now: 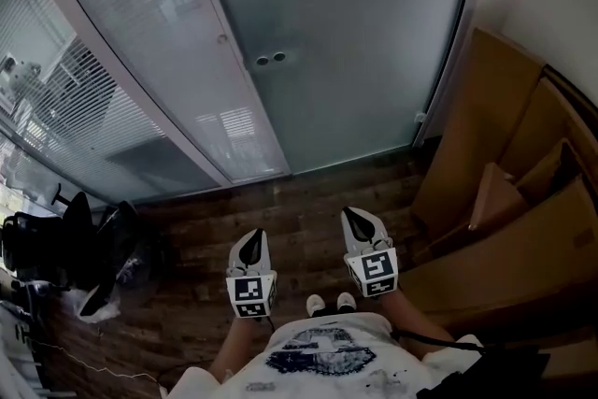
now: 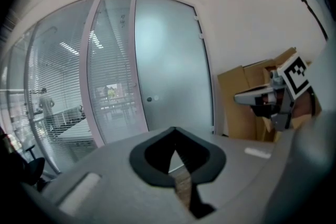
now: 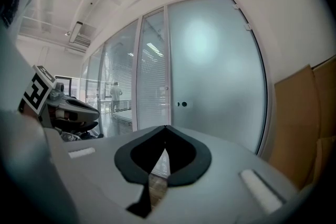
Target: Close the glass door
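The frosted glass door (image 1: 346, 42) stands ahead of me, its edge meeting the white frame (image 1: 245, 89), with two small round fittings (image 1: 271, 59) near that edge. Both grippers hang over the wooden floor, well short of the door and touching nothing. My left gripper (image 1: 256, 234) is shut and empty, its tips (image 2: 175, 129) meeting. My right gripper (image 1: 349, 212) is shut too, its tips (image 3: 166, 127) together, nothing held. The door (image 3: 215, 71) and its fittings (image 3: 181, 104) fill the right gripper view.
Flattened cardboard boxes (image 1: 505, 192) lean against the wall at the right. A fixed glass panel with blinds (image 1: 121, 61) runs to the left of the door. A black office chair (image 1: 56, 248) sits at far left. My shoes (image 1: 329, 303) stand on the wooden floor (image 1: 308, 201).
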Available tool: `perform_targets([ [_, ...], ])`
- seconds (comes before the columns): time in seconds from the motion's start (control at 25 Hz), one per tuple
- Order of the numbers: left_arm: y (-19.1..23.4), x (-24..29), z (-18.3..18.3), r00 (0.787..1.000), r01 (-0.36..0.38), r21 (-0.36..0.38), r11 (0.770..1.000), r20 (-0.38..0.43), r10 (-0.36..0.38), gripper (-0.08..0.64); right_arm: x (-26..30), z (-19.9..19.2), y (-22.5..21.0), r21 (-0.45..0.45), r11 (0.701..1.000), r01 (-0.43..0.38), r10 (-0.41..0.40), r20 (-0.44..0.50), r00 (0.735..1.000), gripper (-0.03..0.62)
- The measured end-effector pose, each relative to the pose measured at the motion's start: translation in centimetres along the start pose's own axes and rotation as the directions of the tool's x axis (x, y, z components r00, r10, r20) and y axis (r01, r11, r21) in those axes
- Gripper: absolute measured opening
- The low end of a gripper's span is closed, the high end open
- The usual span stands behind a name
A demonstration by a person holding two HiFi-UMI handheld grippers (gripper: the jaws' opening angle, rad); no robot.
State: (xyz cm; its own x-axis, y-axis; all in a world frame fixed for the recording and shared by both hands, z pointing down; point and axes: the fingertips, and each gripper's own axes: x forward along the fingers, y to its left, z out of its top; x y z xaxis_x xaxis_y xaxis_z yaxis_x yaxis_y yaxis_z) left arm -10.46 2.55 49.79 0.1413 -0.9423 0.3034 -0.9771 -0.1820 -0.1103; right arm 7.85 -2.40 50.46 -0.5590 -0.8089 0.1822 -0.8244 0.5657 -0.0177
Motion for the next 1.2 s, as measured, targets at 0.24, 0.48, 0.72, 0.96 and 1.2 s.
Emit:
perform_targets([
  [0.24,-0.2,0.9,0.4,0.999,0.04,-0.025,0.999,0.024,-0.039,0.003,1.0,0.4,0.5,-0.022,1.0,0.001,-0.001,-0.03,1.0,0.008],
  [0.48,-0.6,2.0,1.0,0.997,0.064,-0.061,0.996,0.042,-0.062,0.003,1.3,2.2,0.5,0.012,0.999,-0.037,0.036,0.038,0.999,0.008],
  [0.72,-0.8,2.6,1.9,0.997,0.068,-0.071,0.995,0.053,-0.064,0.002,2.1,2.8,0.3,-0.004,0.999,-0.043,0.043,0.051,0.998,0.006],
  [0.96,-0.5,3.3,1.5,0.996,0.074,-0.07,0.995,0.051,-0.07,0.003,2.8,2.6,0.5,-0.023,0.998,-0.051,0.052,0.036,0.998,0.006],
  [1.2,-0.4,3.8,1.5,0.997,0.07,-0.065,0.995,0.047,-0.067,0.003,3.1,2.3,0.2,-0.017,0.998,-0.053,0.054,0.032,0.998,0.006],
])
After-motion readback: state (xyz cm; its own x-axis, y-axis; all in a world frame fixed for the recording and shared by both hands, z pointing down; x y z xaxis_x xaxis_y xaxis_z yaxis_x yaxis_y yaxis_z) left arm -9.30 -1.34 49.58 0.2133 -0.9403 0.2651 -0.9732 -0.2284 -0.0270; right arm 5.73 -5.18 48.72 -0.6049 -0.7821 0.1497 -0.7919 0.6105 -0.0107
